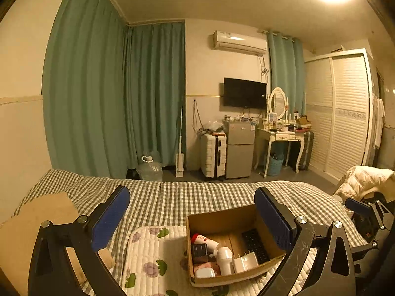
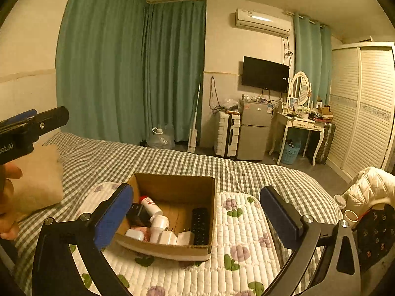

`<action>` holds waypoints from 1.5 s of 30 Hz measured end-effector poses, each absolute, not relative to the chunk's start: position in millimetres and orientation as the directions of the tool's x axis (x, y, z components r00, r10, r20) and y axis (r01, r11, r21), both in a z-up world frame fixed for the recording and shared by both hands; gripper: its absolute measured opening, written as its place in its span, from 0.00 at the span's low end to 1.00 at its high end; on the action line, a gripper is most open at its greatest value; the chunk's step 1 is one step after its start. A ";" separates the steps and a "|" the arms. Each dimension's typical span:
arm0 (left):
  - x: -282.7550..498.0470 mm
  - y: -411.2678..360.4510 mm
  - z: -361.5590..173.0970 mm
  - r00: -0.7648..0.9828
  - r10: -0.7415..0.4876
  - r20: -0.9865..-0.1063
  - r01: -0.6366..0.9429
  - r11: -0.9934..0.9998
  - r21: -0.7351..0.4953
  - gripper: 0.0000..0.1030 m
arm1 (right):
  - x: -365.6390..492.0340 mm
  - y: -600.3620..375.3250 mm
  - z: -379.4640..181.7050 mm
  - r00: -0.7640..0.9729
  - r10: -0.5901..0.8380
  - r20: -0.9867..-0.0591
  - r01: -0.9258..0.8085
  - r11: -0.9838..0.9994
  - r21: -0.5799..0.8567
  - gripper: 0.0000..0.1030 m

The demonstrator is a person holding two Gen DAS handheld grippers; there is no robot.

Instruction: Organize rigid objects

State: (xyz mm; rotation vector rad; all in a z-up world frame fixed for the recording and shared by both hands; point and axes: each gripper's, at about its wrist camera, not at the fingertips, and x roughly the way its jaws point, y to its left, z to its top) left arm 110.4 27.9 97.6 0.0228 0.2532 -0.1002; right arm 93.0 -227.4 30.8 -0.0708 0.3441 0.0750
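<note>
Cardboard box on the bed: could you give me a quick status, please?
Left gripper open, right gripper open, both empty. Cardboard box holds remote, chargers, bottles. Nothing obstructing.

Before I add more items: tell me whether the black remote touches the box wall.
Touching. In the right wrist view the black remote lies flush along the cardboard box's right wall.

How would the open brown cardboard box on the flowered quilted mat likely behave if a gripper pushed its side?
The open brown cardboard box would probably slide, not tip: it sits low and wide. Its thin walls may flex inward. The soft flowered quilted mat could drag or bunch beneath it.
</note>
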 end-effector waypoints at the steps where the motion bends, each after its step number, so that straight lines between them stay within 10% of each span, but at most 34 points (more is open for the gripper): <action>1: 105.3 28.8 97.0 0.963 -0.098 -0.249 0.104 0.995 0.009 1.00 | 87.6 -227.2 31.5 0.941 0.051 -0.334 -0.078 0.995 -0.067 1.00; 45: 68.1 23.6 -17.1 0.940 -0.054 -0.337 0.071 0.997 0.040 1.00 | 51.6 -237.5 -49.1 0.919 0.051 -0.391 -0.038 0.998 0.040 1.00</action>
